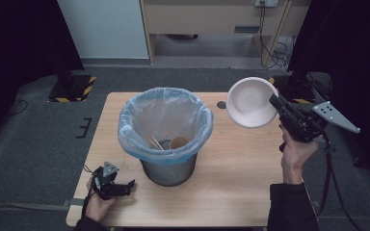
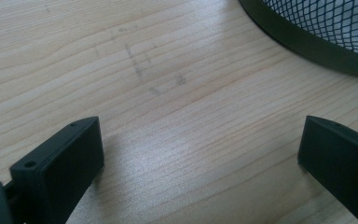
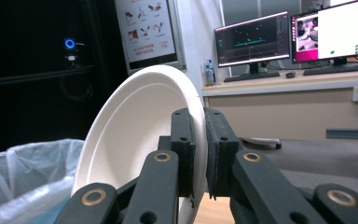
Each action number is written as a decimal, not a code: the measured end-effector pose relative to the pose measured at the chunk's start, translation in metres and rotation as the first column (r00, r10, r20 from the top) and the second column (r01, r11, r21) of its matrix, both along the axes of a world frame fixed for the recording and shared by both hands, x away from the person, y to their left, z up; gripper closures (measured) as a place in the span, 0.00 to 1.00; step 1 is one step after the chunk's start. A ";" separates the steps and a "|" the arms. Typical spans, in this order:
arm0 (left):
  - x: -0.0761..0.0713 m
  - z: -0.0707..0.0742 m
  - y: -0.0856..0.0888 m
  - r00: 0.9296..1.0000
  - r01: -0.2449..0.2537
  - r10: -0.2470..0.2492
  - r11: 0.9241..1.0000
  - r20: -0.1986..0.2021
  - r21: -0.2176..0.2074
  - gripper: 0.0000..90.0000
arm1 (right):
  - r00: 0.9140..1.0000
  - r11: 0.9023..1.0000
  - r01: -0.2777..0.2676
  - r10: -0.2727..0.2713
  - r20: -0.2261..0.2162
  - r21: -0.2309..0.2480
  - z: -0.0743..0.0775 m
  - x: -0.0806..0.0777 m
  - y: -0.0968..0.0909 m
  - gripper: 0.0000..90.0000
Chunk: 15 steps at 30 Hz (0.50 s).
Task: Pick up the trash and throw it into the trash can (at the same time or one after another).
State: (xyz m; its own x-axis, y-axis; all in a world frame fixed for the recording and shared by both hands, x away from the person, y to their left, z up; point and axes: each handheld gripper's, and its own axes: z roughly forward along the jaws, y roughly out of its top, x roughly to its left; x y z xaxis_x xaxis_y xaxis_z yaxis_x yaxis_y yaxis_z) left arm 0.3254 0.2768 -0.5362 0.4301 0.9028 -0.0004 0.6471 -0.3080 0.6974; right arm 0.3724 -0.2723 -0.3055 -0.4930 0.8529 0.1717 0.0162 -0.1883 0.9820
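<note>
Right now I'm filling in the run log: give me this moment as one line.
right gripper: shut on paper plate, raised beside bin | left gripper: open, on table

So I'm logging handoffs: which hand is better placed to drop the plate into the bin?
Right. The right gripper is already shut on the plate, raised beside the bin. The left gripper rests open on the table, holding nothing.

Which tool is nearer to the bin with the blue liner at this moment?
Left. The left tool rests on the table, jaws open, just beside the bin base. The right tool is raised off to the bin's other side, clamping a white plate.
</note>
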 end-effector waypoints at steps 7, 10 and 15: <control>0.000 0.000 0.000 1.000 0.000 0.000 1.000 0.000 0.000 0.00 | 0.999 1.000 -0.030 0.030 0.030 -0.001 0.015 -0.003 0.011 0.93; 0.000 0.000 0.000 1.000 0.000 0.000 1.000 0.000 0.000 0.00 | 0.998 0.999 -0.041 0.041 0.040 -0.006 0.022 -0.004 0.017 0.93; 0.000 0.000 0.000 1.000 0.001 -0.001 1.000 0.000 0.001 0.00 | 0.996 0.998 -0.068 0.069 0.061 -0.009 0.033 -0.007 0.029 0.93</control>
State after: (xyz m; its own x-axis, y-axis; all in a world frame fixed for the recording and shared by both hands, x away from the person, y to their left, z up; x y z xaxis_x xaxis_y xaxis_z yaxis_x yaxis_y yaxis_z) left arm 0.3255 0.2768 -0.5362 0.4306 0.9026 0.0000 0.6471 -0.3087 0.6971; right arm 0.3657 -0.2430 -0.2722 -0.5597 0.8178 0.1337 -0.0311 -0.1820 0.9828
